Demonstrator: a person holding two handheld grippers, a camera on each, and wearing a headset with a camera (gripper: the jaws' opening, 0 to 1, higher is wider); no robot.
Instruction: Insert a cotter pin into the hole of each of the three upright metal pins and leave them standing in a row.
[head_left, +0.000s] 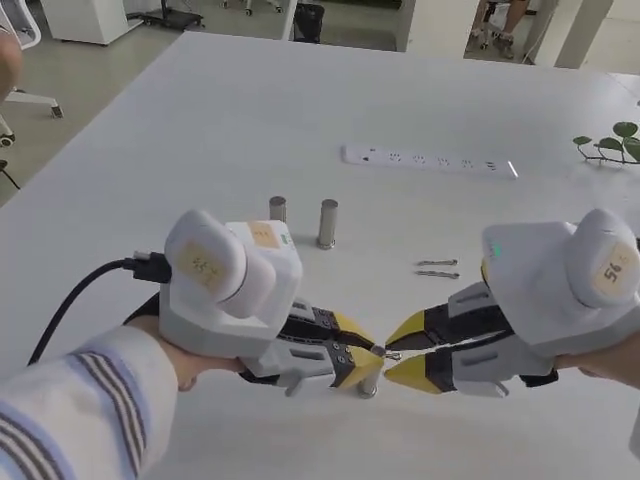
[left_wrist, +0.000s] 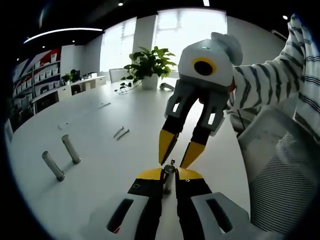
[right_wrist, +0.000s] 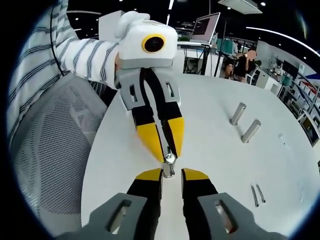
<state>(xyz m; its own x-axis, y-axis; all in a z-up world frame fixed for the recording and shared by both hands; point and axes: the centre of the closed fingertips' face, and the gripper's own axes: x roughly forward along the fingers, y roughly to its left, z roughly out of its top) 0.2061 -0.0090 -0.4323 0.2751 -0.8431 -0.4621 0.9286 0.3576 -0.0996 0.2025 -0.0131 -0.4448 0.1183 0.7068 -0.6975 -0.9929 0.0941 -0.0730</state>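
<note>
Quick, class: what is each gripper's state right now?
Left gripper: shut on the metal pin.
Right gripper: jaws slightly apart about the cotter pin at the metal pin's top; whether it grips cannot be told.

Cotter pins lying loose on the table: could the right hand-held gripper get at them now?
Probably yes: the cotter pins lie on bare table near the right hand-held gripper, nothing between.

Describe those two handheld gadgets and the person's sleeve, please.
Both are chunky white housings with black jaws tipped yellow and beige numbered stickers. The left gripper trails a black cable; the right gripper shows a green light. The sleeve is pale with grey and purple stripes.
</note>
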